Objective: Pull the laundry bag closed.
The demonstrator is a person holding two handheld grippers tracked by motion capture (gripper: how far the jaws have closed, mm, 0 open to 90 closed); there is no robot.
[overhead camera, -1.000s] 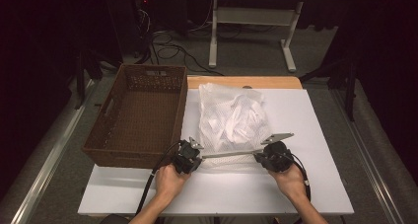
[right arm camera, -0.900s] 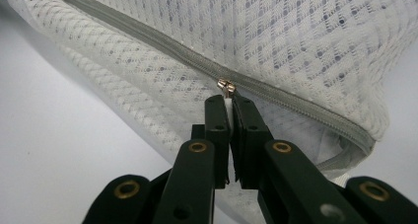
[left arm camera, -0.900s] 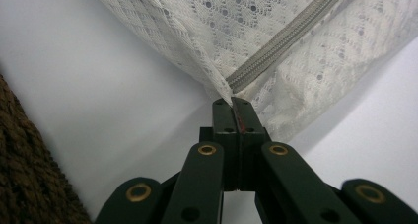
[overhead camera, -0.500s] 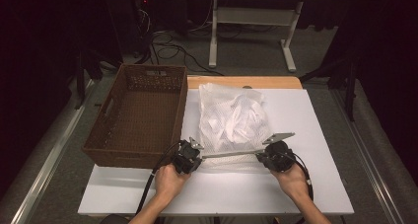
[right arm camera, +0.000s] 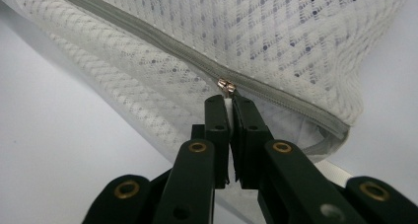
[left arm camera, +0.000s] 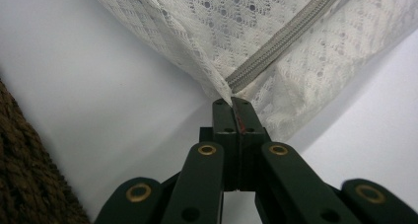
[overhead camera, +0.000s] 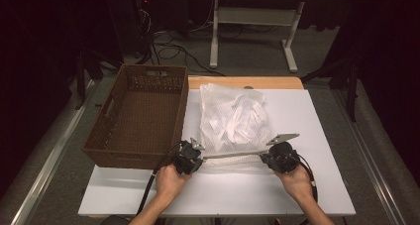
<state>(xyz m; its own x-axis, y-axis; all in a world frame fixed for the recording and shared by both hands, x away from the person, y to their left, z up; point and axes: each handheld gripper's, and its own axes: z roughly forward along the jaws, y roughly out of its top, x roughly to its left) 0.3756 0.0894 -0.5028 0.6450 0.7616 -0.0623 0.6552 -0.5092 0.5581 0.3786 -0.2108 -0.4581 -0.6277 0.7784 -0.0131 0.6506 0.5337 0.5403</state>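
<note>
1. Two handheld grippers work at the near edge of a white mesh laundry bag [overhead camera: 235, 123], which lies on the white table [overhead camera: 317, 185] just right of a brown wicker basket [overhead camera: 141, 118].
2. Left gripper [left arm camera: 231, 101] is clamped on the bag's corner at the zipper's end.
3. Right gripper [right arm camera: 227, 98] pinches the metal zipper pull [right arm camera: 226, 86].

We saw a white counter [overhead camera: 317, 136] carrying two things — a brown woven basket [overhead camera: 141, 118] on its left part and, just beside it, a white mesh bag [overhead camera: 233, 121].
</note>
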